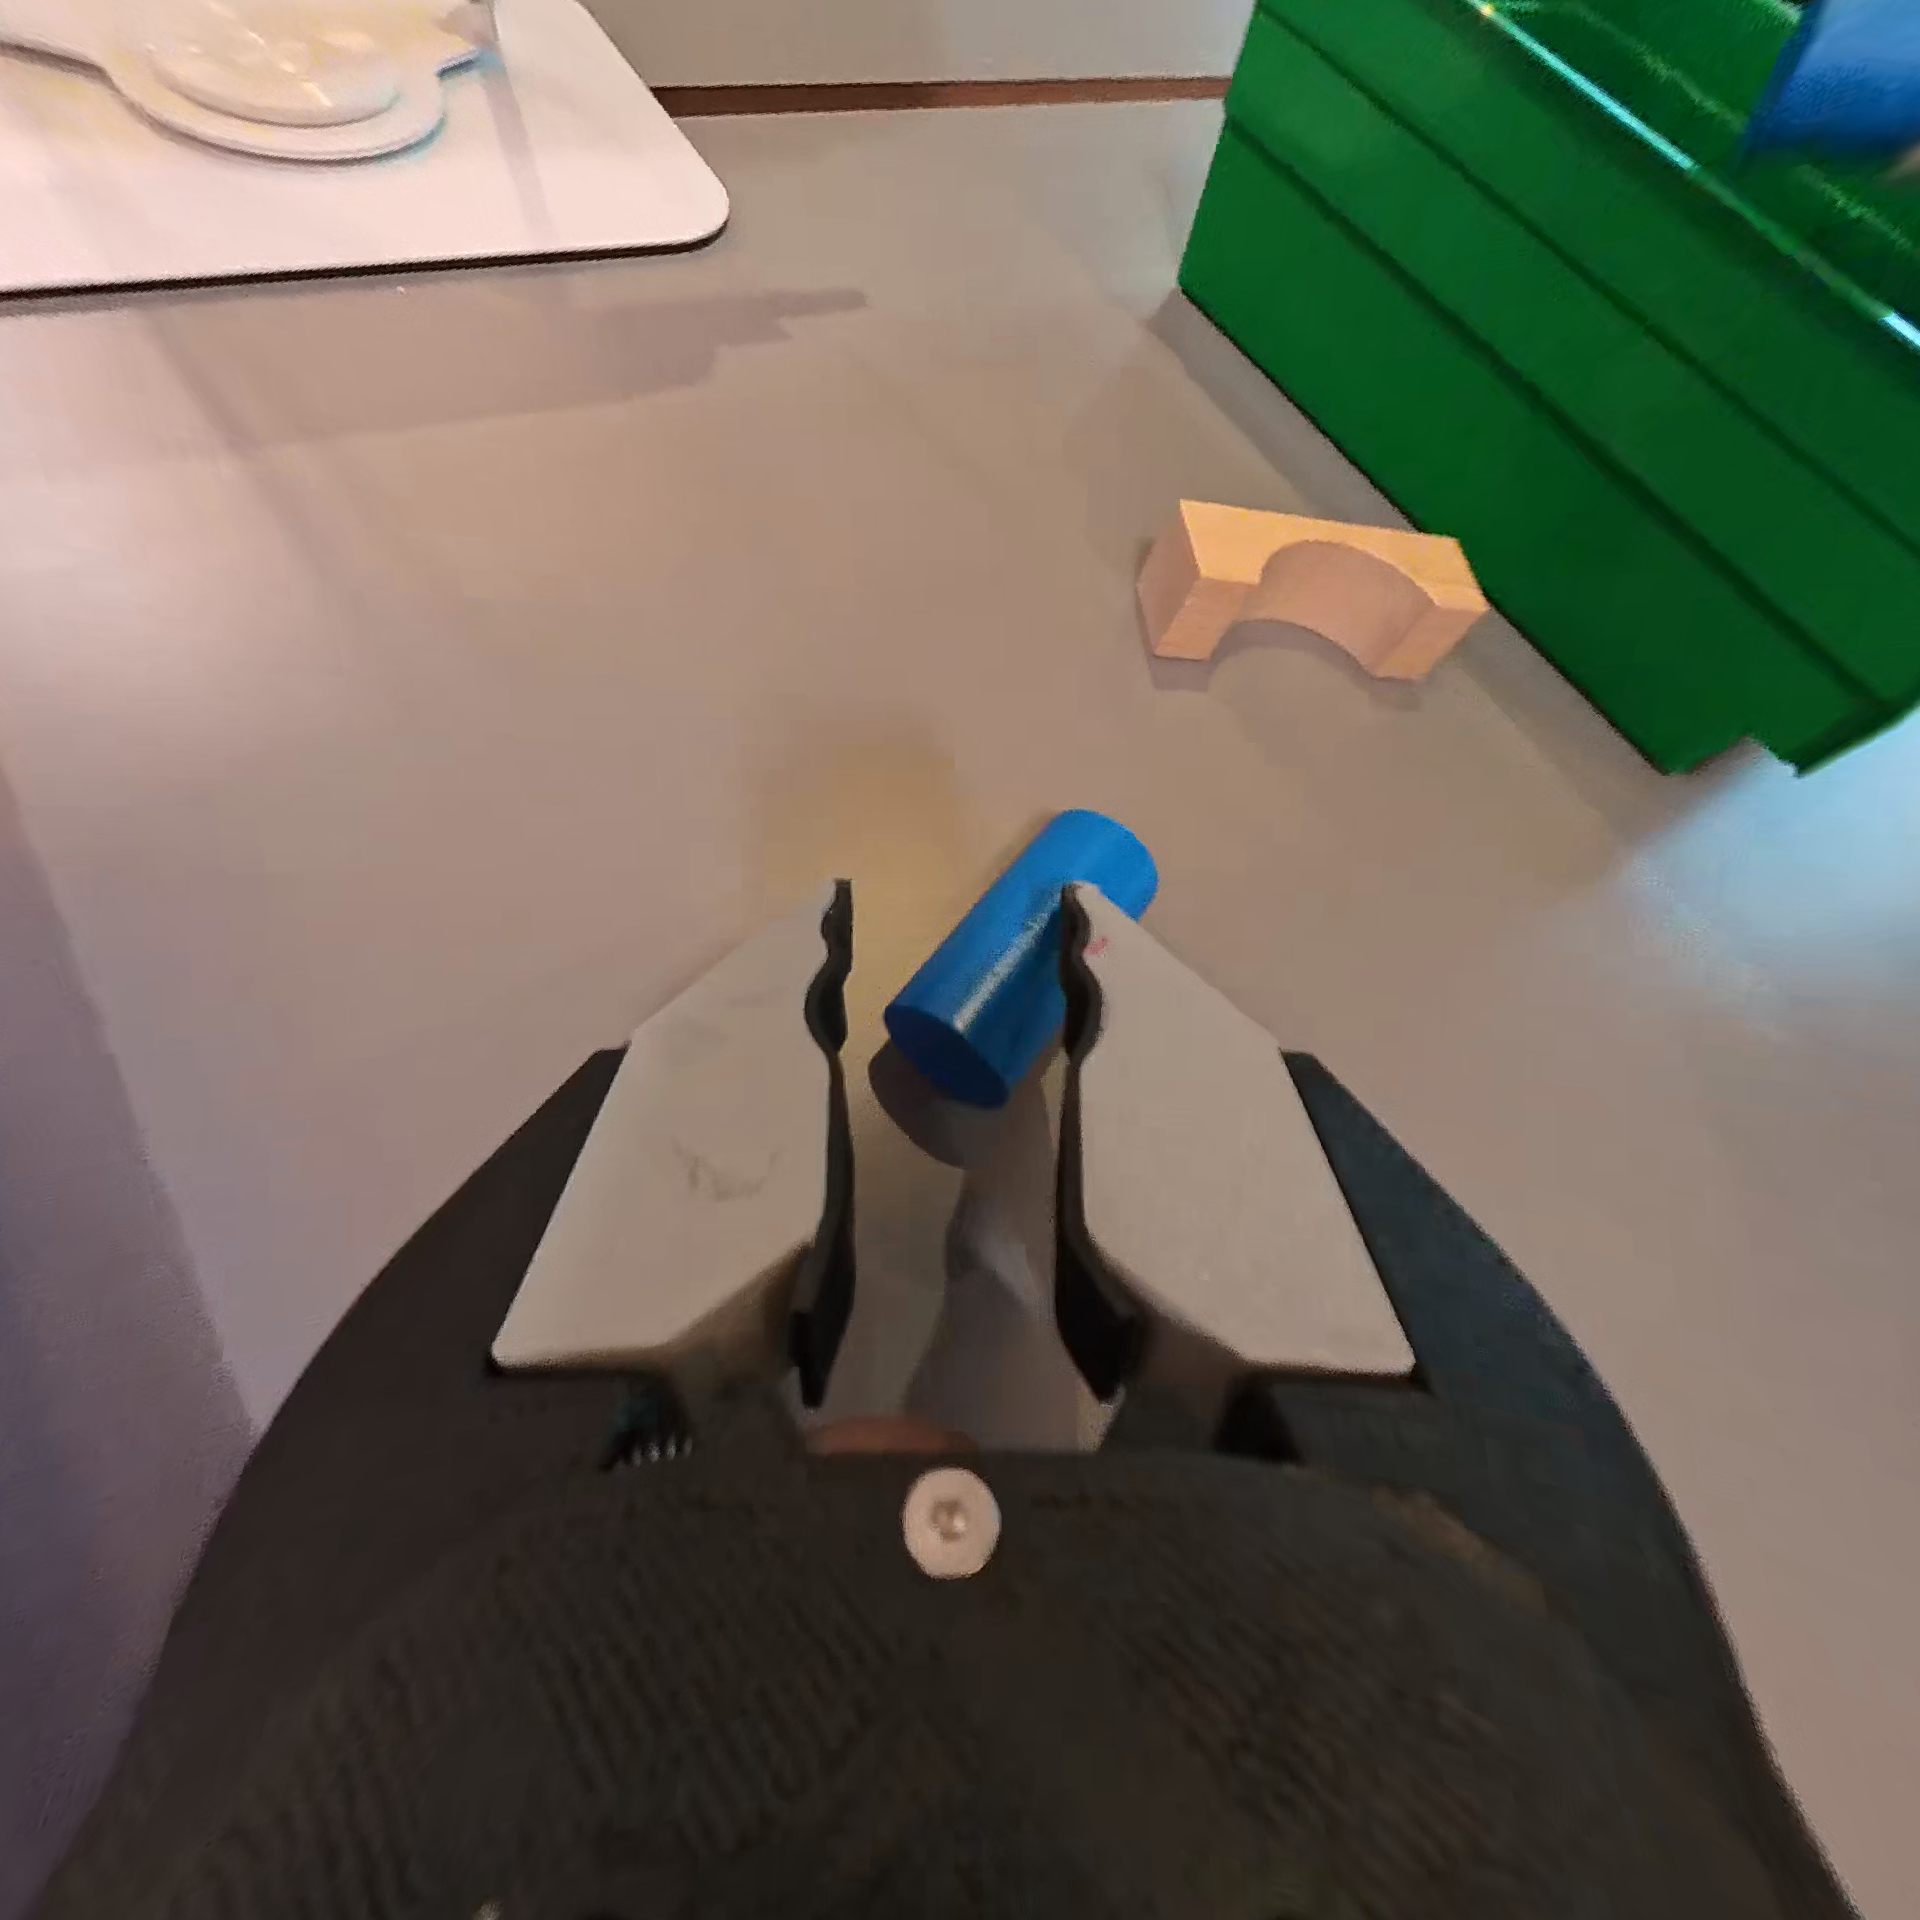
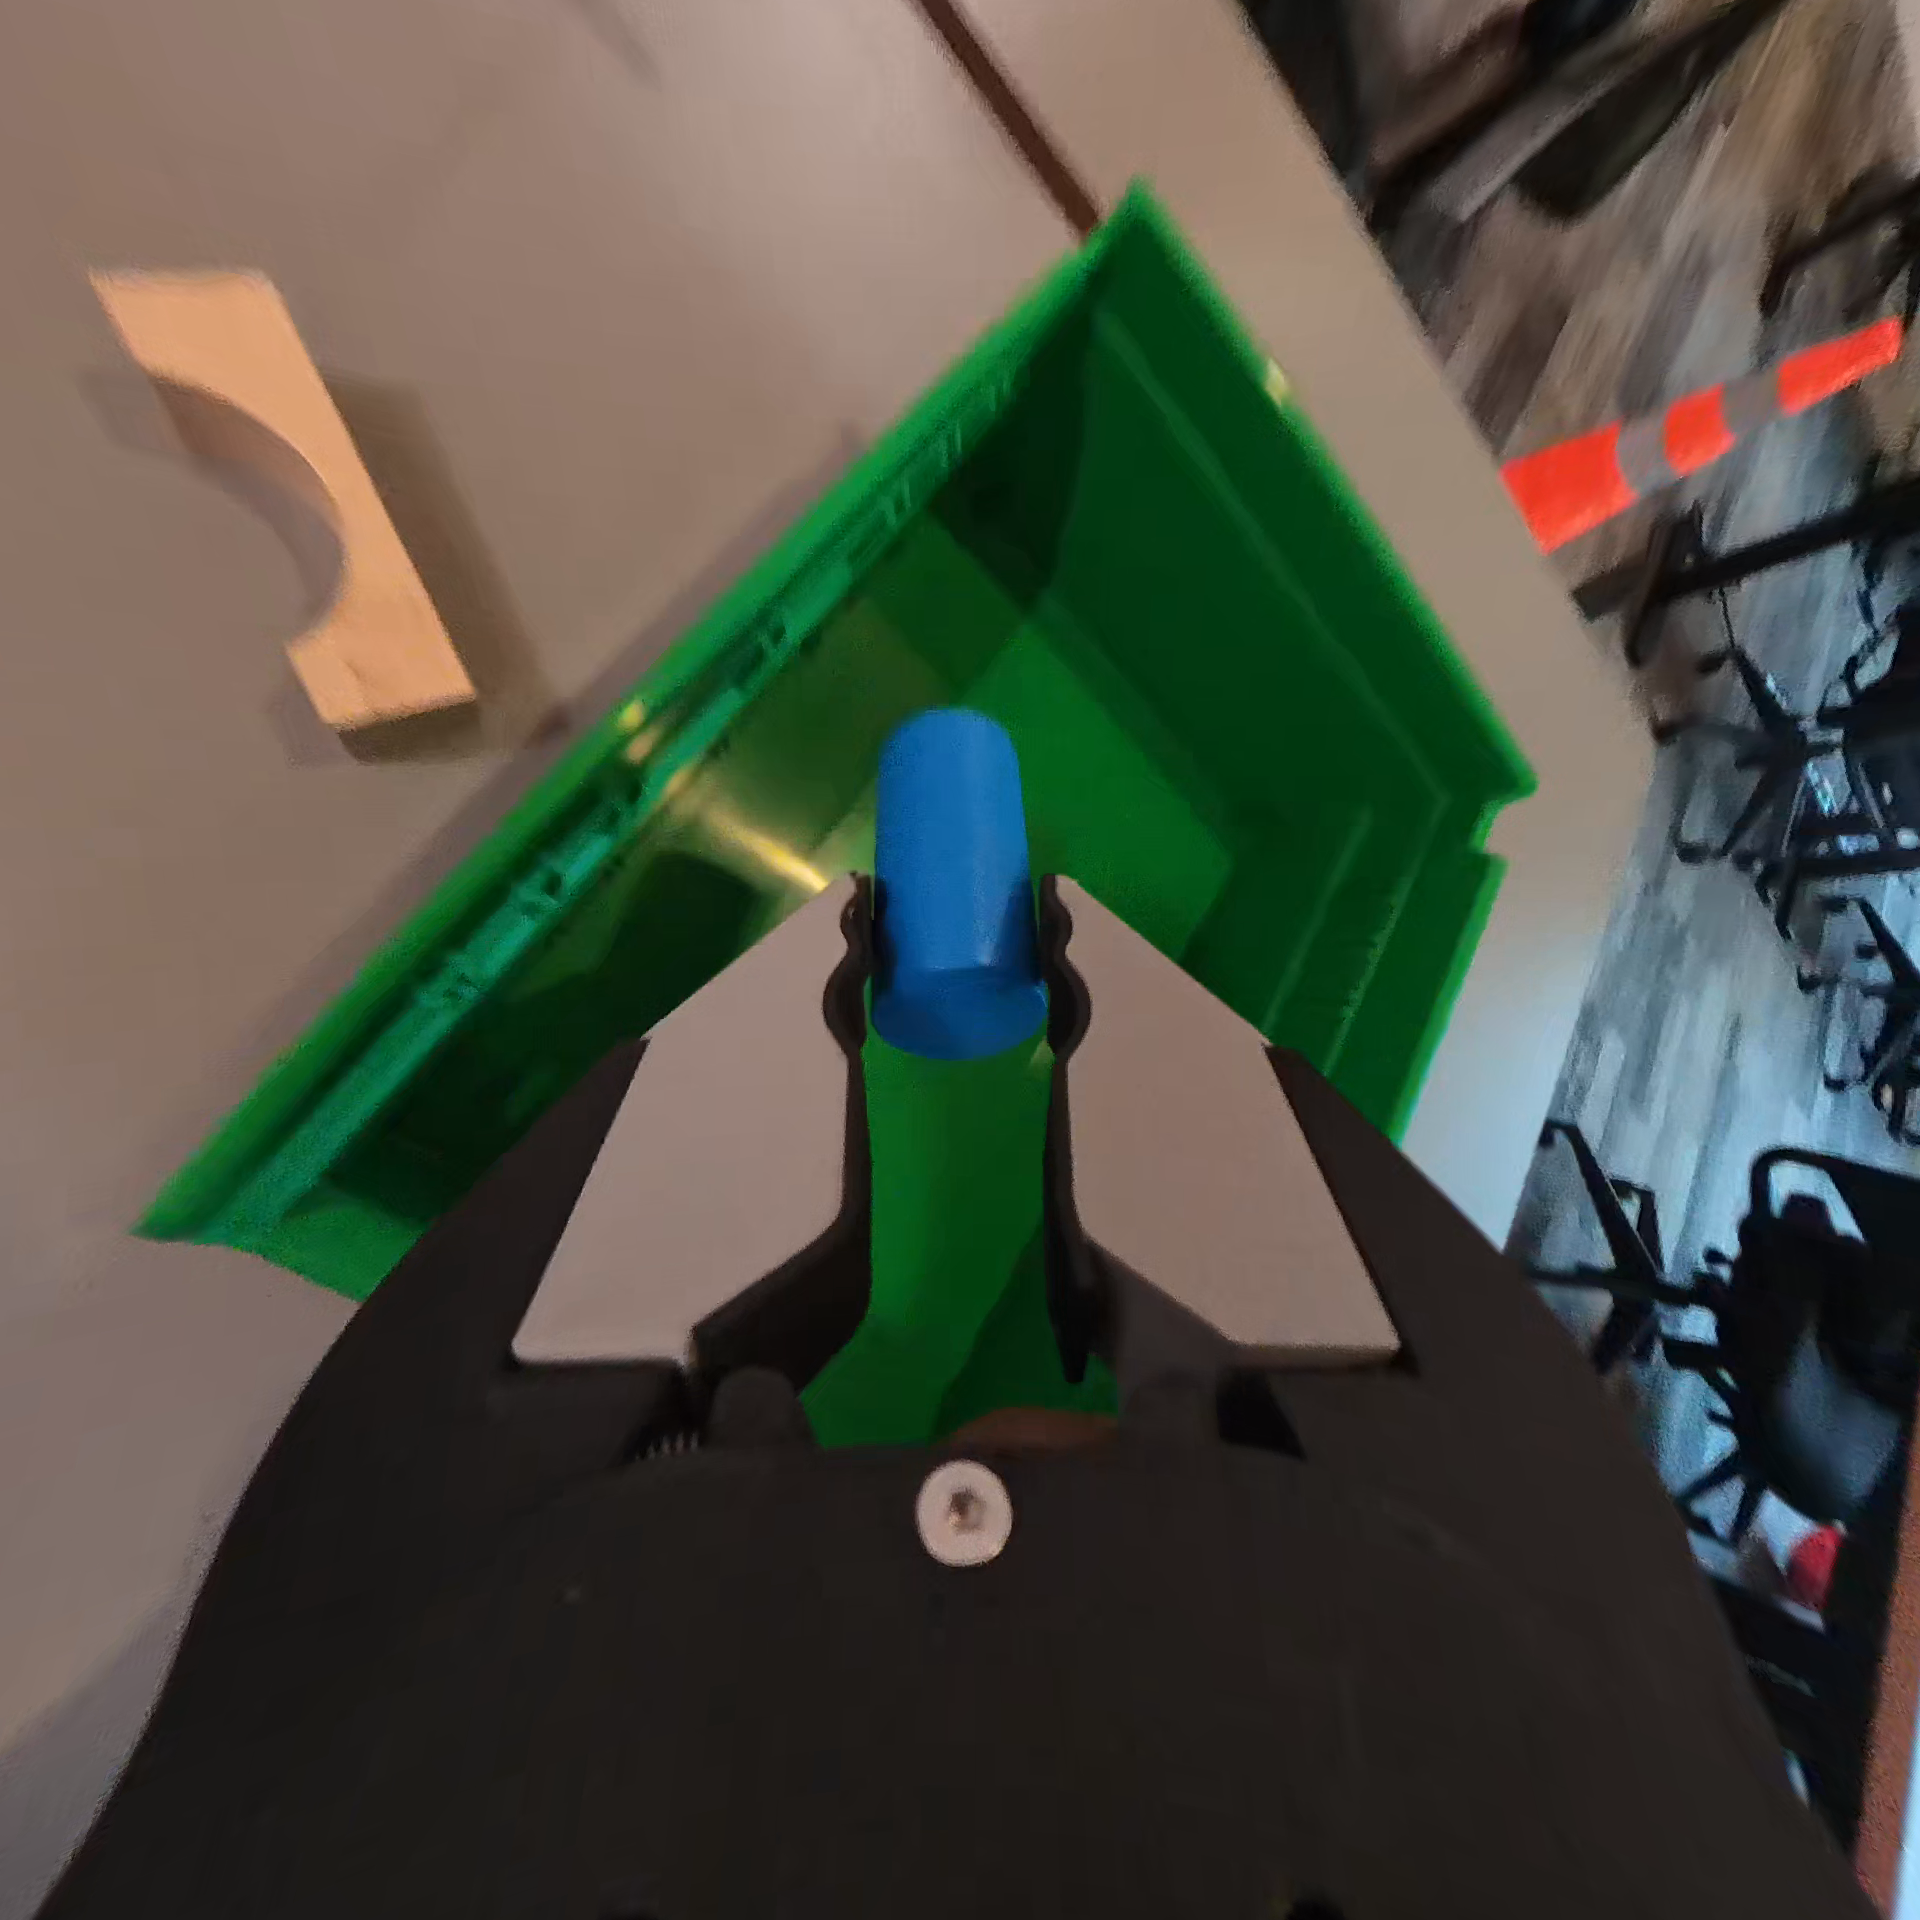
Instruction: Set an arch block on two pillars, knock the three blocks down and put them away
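Tidying is under way — right gripper (image 2: pixel 954 902) clamps one blue pillar (image 2: pixel 951 831) over the green bin (image 2: pixel 1351 665), left gripper (image 1: pixel 956 914) gapes around the other pillar (image 1: pixel 997 966) on the table (image 1: pixel 520 623), arch block (image 1: pixel 1309 592) still out.

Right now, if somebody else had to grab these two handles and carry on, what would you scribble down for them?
Right gripper: shut on a blue pillar, held over the open green bin.
Left gripper: open, low over the table, fingers either side of the second blue pillar, which lies on its side; the right finger looks close to it or touching.
Wooden arch block: lying flat on the table beside the bin, untouched.
Done: the blocks are down, so the knock-over seems finished.
Left: drop the held pillar in the bin, then grip and bin the second pillar, then the arch.
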Action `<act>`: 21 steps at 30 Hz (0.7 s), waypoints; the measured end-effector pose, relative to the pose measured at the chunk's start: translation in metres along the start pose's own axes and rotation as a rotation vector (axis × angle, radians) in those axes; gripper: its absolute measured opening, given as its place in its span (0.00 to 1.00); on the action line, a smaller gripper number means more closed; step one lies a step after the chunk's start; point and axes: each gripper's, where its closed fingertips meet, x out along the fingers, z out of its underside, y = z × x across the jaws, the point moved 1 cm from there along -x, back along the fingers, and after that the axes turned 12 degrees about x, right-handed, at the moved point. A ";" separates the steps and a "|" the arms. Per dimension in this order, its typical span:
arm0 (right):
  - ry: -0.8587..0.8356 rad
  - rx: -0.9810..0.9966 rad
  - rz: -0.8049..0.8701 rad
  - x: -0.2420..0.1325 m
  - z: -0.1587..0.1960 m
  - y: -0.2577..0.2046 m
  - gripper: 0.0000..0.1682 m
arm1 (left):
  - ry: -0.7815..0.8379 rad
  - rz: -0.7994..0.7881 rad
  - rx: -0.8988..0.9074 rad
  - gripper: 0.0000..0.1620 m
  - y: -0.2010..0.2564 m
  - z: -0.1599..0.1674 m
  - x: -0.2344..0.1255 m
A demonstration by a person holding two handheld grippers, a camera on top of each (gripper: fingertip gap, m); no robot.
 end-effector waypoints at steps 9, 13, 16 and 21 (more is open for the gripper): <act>0.297 -0.010 -0.397 -0.047 -0.071 -0.108 0.29 | 0.056 -0.031 -0.077 0.25 -0.012 -0.005 -0.005; 0.286 -0.345 -0.546 -0.045 -0.093 -0.206 0.31 | 0.141 -0.109 -0.088 0.25 -0.026 -0.016 -0.016; 0.204 -0.501 -0.581 -0.010 -0.097 -0.253 0.30 | 0.212 -0.203 -0.092 0.25 -0.041 -0.024 -0.028; 0.040 -0.594 -0.577 0.057 -0.095 -0.288 0.27 | 0.253 -0.262 -0.111 0.25 -0.053 -0.028 -0.038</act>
